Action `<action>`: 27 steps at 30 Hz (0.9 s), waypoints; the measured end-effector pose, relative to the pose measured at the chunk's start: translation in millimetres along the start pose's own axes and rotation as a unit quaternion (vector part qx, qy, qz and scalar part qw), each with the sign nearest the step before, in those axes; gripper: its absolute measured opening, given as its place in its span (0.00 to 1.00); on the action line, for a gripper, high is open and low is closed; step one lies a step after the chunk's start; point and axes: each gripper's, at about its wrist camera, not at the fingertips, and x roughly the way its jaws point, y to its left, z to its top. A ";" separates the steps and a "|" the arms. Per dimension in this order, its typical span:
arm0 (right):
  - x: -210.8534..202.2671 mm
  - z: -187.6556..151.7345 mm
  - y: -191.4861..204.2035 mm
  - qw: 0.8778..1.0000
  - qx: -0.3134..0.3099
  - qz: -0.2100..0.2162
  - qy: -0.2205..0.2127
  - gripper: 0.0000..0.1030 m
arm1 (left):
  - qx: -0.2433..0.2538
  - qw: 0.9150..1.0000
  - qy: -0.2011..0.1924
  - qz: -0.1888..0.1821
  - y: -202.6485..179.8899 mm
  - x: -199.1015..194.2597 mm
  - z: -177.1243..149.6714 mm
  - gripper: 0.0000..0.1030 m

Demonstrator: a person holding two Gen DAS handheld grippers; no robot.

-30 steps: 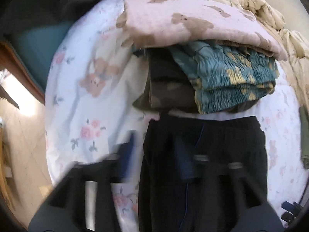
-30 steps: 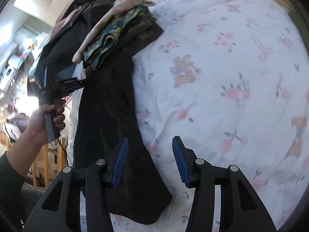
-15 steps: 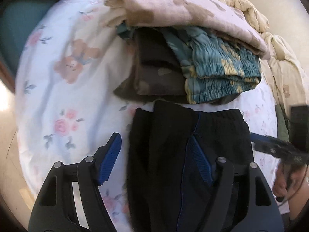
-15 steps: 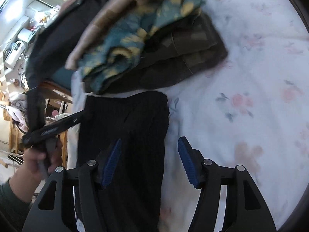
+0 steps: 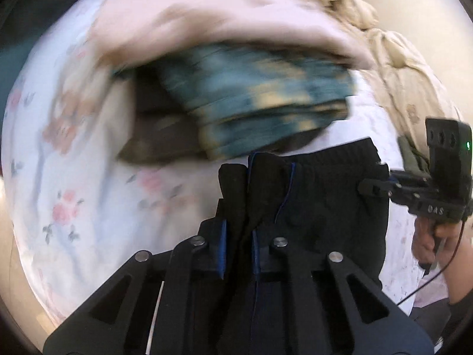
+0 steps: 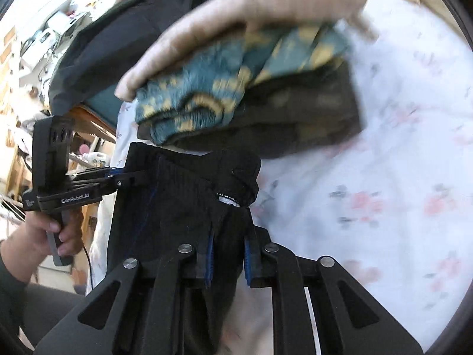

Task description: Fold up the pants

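Black pants point(image 5: 319, 204) with a thin blue cord lie on the floral bed sheet point(image 5: 88, 207), waistband toward the clothes pile. My left gripper point(image 5: 239, 248) is shut on the left side of the waistband. My right gripper point(image 6: 227, 259) is shut on the right side of the pants point(image 6: 177, 207). Each gripper shows in the other's view, the right one point(image 5: 381, 189) at the waistband's right edge, the left one point(image 6: 130, 177) at its left edge.
A pile of folded clothes sits just beyond the waistband: a teal and yellow garment point(image 5: 260, 106) on a dark brown one point(image 5: 159, 136), under a pink blanket point(image 5: 224, 20). A cream quilt point(image 5: 393, 53) lies at the far right. The bed edge and room clutter point(image 6: 44, 44) are left.
Both grippers moved onto the waistband and closed on the black pants. Half a second ago both were open above the fabric. The views are blurred from motion.
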 end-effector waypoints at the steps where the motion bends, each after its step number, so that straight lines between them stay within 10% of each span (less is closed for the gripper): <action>1: -10.1 2.0 -2.3 1.000 -0.009 -0.015 -0.001 0.14 | 0.015 1.000 -0.007 0.003 -14.2 -1.6 4.6 0.10; 12: -81.4 19.7 -30.6 0.989 -0.072 -0.122 -0.053 0.15 | 0.144 0.985 -0.073 0.061 -100.1 -6.0 52.4 0.09; 20: -104.3 -21.6 -11.2 0.973 -0.171 -0.117 -0.100 0.15 | 0.233 0.969 -0.074 0.030 -119.2 -24.9 13.3 0.10; 27: -131.5 -91.6 40.8 0.941 -0.266 -0.146 -0.150 0.15 | 0.336 0.936 -0.097 0.037 -157.7 -69.4 -51.2 0.10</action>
